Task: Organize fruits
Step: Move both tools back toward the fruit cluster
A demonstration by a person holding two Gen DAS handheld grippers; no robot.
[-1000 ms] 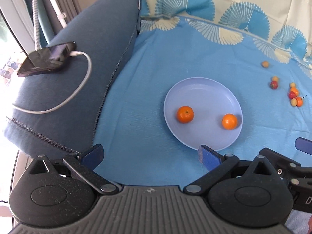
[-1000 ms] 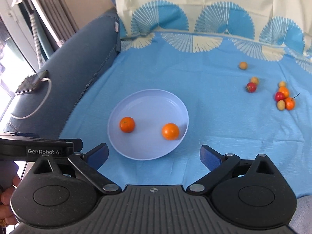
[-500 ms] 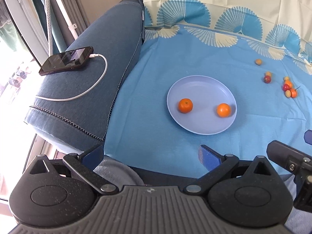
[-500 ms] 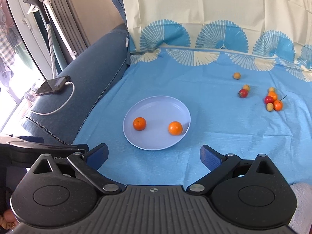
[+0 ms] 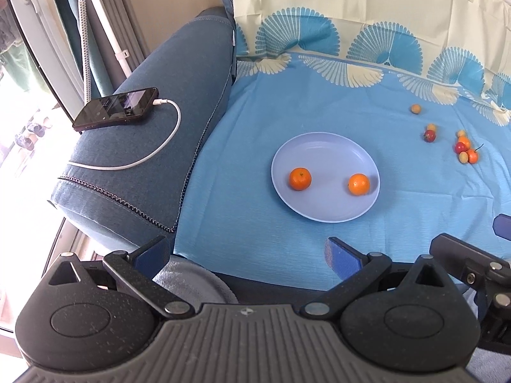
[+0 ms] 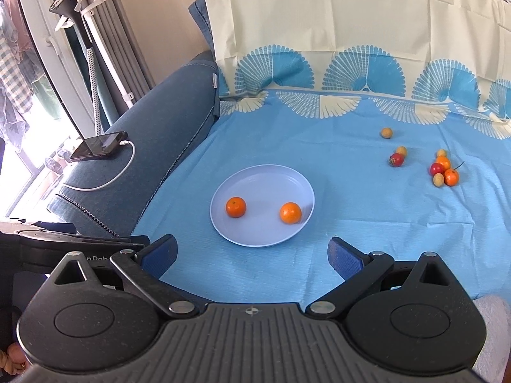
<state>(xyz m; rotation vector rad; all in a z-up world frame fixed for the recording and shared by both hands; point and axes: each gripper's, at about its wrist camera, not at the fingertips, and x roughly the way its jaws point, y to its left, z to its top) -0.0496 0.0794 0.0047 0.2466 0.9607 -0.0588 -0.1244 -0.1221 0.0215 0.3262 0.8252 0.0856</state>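
A pale blue plate [image 5: 325, 146] [image 6: 265, 175] lies on the blue cloth and holds two oranges [image 5: 300, 178] [image 5: 359, 184] [image 6: 236, 206] [image 6: 290, 213]. Far right, small fruits are scattered: a cluster of red, orange and yellow ones [image 5: 466, 151] [image 6: 443, 169], a red one beside a yellow one [image 5: 429, 135] [image 6: 396, 159], and a lone yellow one [image 5: 415, 108] [image 6: 386, 133]. My left gripper [image 5: 247, 255] is open and empty, near the cloth's front edge. My right gripper [image 6: 252, 255] is open and empty too, short of the plate.
A dark blue sofa arm [image 5: 153, 146] [image 6: 153, 146] stands on the left with a phone [image 5: 116, 107] [image 6: 99, 145] and white cable on it. A patterned cloth [image 6: 351, 32] covers the backrest. The other gripper's body shows at the left view's lower right [image 5: 472, 265].
Both grippers have pulled back and up from the plate, so the plate and fruits look smaller and more of the sofa shows. Both stayed open.
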